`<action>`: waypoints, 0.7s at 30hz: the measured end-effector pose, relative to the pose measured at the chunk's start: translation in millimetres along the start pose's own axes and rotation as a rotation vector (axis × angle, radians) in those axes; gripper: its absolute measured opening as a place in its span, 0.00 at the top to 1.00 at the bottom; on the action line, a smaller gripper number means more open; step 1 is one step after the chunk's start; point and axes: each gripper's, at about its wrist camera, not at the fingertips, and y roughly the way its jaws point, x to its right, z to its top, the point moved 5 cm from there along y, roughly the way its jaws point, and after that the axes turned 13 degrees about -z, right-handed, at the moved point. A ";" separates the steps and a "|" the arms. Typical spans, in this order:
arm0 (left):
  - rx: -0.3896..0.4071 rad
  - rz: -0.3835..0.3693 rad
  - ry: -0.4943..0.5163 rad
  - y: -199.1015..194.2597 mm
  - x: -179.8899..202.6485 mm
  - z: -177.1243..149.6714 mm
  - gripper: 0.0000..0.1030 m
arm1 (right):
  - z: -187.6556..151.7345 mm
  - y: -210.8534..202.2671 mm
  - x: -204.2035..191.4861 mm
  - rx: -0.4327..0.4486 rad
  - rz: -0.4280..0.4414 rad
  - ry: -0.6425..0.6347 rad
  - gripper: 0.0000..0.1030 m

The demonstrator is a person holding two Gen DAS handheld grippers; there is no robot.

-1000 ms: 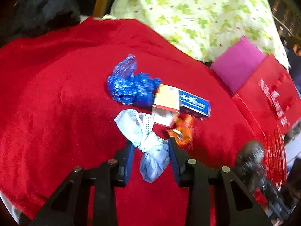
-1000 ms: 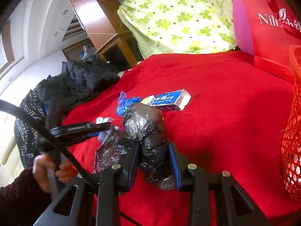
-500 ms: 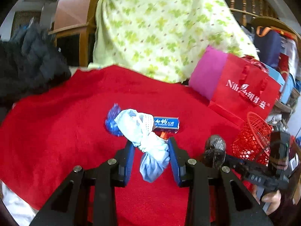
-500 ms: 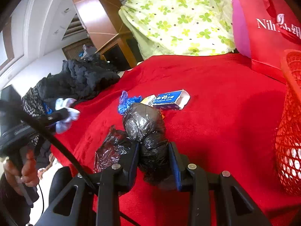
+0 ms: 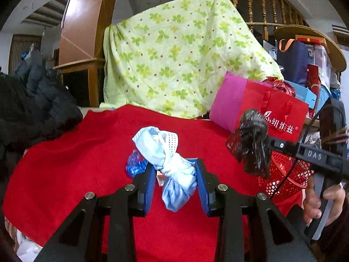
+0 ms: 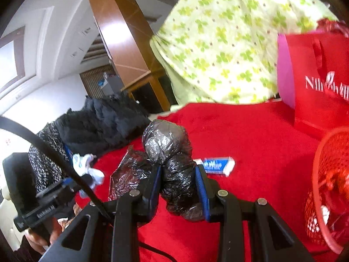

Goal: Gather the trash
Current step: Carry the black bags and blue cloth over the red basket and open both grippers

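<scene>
A knotted wad of pale blue cloth [image 5: 172,166], with a white dotted patch at its top, is pinched between the blue pads of the left gripper [image 5: 175,179] and held clear above the red blanket [image 5: 72,166]; its tail hangs below the fingers. The right gripper [image 6: 178,182] is clamped on a crumpled black plastic bag [image 6: 172,159] whose rounded, shiny head sticks up past the fingertips and whose loose flap trails to the left of them, also lifted off the blanket. From the left wrist view that same bag hangs just above the red mesh basket [image 5: 283,174], which stands at the blanket's right edge, in front of a red paper gift bag [image 5: 272,113] with white lettering and a pink side panel. Left on the blanket near its middle are a blue and white carton [image 6: 214,166] lying flat and, beside it, a scrap of crumpled blue plastic [image 5: 135,166], partly hidden behind the left gripper's fingers. A dark padded jacket [image 6: 102,126] is heaped at the blanket's left edge. Along the far edge a pale green sheet printed with clover leaves [image 5: 174,59] is draped over something tall, with a wooden railing [image 5: 261,11] behind it. A person's hand [image 5: 320,198] grips the right gripper's handle at the right of the left wrist view.
</scene>
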 end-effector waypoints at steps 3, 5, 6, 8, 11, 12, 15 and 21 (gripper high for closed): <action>0.008 -0.020 0.006 -3.2 4.9 4.4 0.64 | 10.7 -15.2 -5.8 0.032 0.009 0.010 0.67; 0.010 -0.019 0.009 -2.2 7.3 6.9 0.64 | 15.2 -23.1 -6.0 0.039 0.018 0.026 0.67; 0.007 -0.021 0.004 0.1 7.8 8.7 0.64 | 16.8 -26.5 -5.7 0.044 0.019 0.028 0.67; -0.004 -0.022 -0.003 5.8 9.5 12.7 0.64 | 21.0 -40.5 -4.1 0.080 0.005 0.027 0.67; -0.006 -0.012 0.001 15.8 15.5 23.7 0.64 | 27.5 -60.2 2.6 0.119 -0.009 0.035 0.67; -0.013 -0.006 0.006 20.7 19.3 27.8 0.64 | 29.8 -65.6 5.4 0.129 -0.022 0.034 0.67; -0.032 0.024 0.039 33.0 34.6 37.5 0.64 | 34.3 -82.7 19.7 0.154 -0.048 0.056 0.67; -0.073 0.041 0.090 52.6 67.6 44.6 0.64 | 36.1 -108.3 47.4 0.195 -0.097 0.085 0.67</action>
